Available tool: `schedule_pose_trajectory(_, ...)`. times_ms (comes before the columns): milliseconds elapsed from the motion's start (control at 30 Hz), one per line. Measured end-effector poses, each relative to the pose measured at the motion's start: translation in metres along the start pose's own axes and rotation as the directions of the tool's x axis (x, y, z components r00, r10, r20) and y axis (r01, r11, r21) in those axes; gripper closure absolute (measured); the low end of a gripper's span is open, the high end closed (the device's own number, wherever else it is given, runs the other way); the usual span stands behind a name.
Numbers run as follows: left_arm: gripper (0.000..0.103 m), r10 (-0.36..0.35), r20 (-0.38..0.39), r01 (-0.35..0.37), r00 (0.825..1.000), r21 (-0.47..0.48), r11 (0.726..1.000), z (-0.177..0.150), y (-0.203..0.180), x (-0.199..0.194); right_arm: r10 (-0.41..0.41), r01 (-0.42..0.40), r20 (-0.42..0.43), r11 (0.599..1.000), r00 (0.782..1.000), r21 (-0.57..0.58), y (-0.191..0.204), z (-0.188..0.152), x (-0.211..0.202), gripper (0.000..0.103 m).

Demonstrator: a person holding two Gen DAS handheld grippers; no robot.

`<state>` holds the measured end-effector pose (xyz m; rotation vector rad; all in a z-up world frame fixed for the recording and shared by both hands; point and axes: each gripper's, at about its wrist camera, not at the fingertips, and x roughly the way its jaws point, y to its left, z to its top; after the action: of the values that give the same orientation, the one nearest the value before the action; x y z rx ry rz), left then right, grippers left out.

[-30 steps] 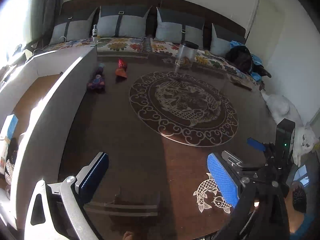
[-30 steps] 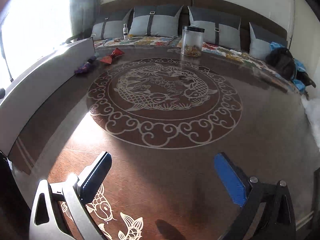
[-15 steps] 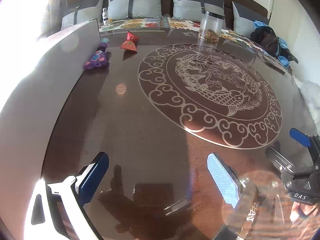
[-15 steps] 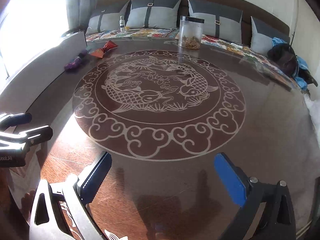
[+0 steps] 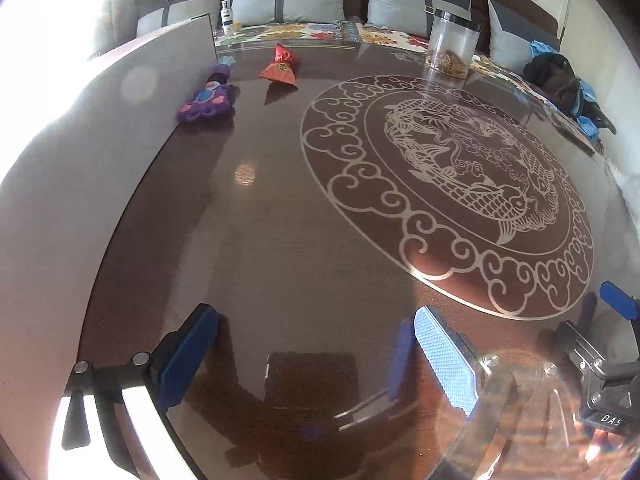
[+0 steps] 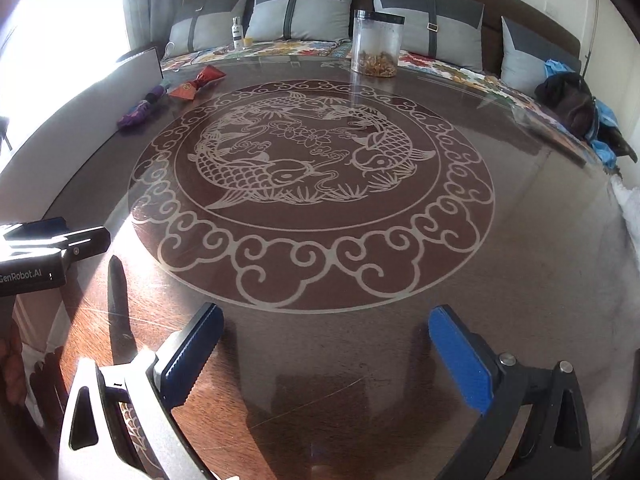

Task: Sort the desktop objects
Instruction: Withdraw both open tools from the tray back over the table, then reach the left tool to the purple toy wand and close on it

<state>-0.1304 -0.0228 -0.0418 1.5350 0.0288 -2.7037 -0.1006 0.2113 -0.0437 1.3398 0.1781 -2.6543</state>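
Glass-topped dark wood table (image 6: 520, 240), both grippers empty, sorting not yet started.
Left gripper (image 5: 316, 356) and right gripper (image 6: 324, 352) spread wide at near edge; purple plush toy (image 5: 208, 100) and red fabric pouch (image 5: 280, 68) sit far off beside grey box wall (image 5: 100, 128).

Your table (image 6: 520, 240) reads as dark wood under a glossy, glass-like top that mirrors the gripper pads. The fish medallion (image 6: 304, 168) looks pale and matt, like etching. Your left gripper (image 5: 316, 360) carries textured blue pads on black plastic with metal screws. The purple toy (image 5: 206, 100) looks like soft cloth; the red pouch (image 5: 280, 68) shiny. The jar (image 6: 376, 44) is clear plastic or glass.
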Motion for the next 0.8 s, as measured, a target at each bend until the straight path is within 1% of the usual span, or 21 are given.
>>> schedule_pose_trajectory(133,0.002,0.003,0.0,-0.003,1.0,-0.004,1.0,0.003,0.003,0.001,-0.002,0.002,-0.004,1.0,1.0,-0.006,0.002,0.0,0.001,0.0)
schedule_pose_trajectory(200,0.0,0.003,0.002,-0.003,1.0,-0.005,1.0,0.003,0.004,0.002,0.004,-0.004,-0.006,1.0,1.0,-0.002,0.001,0.0,0.001,0.0)
schedule_pose_trajectory(333,0.0,0.008,0.01,-0.008,1.0,-0.011,1.0,0.005,0.005,0.004,0.02,-0.02,-0.012,1.0,1.0,0.009,-0.002,0.0,0.002,0.0)
schedule_pose_trajectory(533,0.0,0.026,0.013,-0.025,1.0,-0.035,0.999,0.021,0.01,0.013,0.019,-0.019,-0.012,1.0,1.0,0.008,-0.001,0.0,0.002,0.0)
schedule_pose_trajectory(667,0.0,0.053,0.036,-0.051,0.998,-0.052,0.997,0.046,0.017,0.023,0.019,-0.019,-0.012,1.0,1.0,0.009,-0.001,0.0,0.002,0.0)
schedule_pose_trajectory(733,0.0,0.072,0.073,-0.068,0.995,-0.06,0.996,0.067,0.021,0.025,0.018,-0.018,-0.012,1.0,1.0,0.008,-0.001,0.0,0.002,0.0)
schedule_pose_trajectory(800,0.0,0.115,0.123,-0.109,0.986,-0.053,0.993,0.095,0.024,0.025,0.019,-0.019,-0.012,1.0,1.0,0.009,-0.002,0.0,0.002,0.0)
